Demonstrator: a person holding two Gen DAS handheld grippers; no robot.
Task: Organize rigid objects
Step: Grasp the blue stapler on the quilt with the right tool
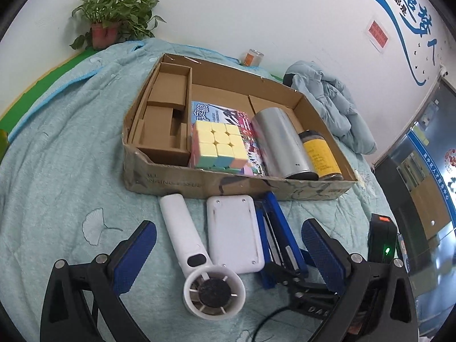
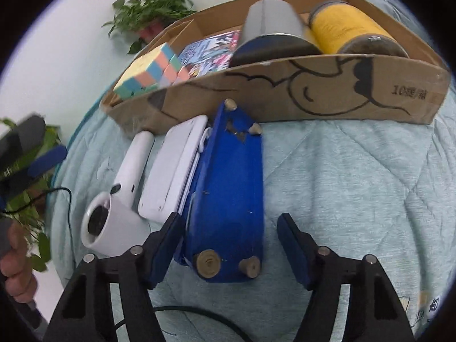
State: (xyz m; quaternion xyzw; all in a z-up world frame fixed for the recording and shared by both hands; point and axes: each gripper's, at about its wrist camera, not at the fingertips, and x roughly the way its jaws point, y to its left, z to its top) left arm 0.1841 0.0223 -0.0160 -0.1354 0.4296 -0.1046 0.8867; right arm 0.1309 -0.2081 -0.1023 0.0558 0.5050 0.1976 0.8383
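Blue stapler [image 2: 228, 199] lies on its side just before the box [image 2: 285, 99], touching the white case [image 2: 173, 176], with the fan [image 2: 114, 208] beyond. The right gripper [image 2: 228, 245] straddles its base, jaws part-open, left pad about touching, right pad clear. Closing off-centre could tip the stapler or shove it into the case. The left gripper [image 1: 228, 256] hangs wide and empty. A soft quilt [image 1: 57, 171] covers the surface and may let things shift; a plant [image 1: 114, 14] and white wall stand behind.
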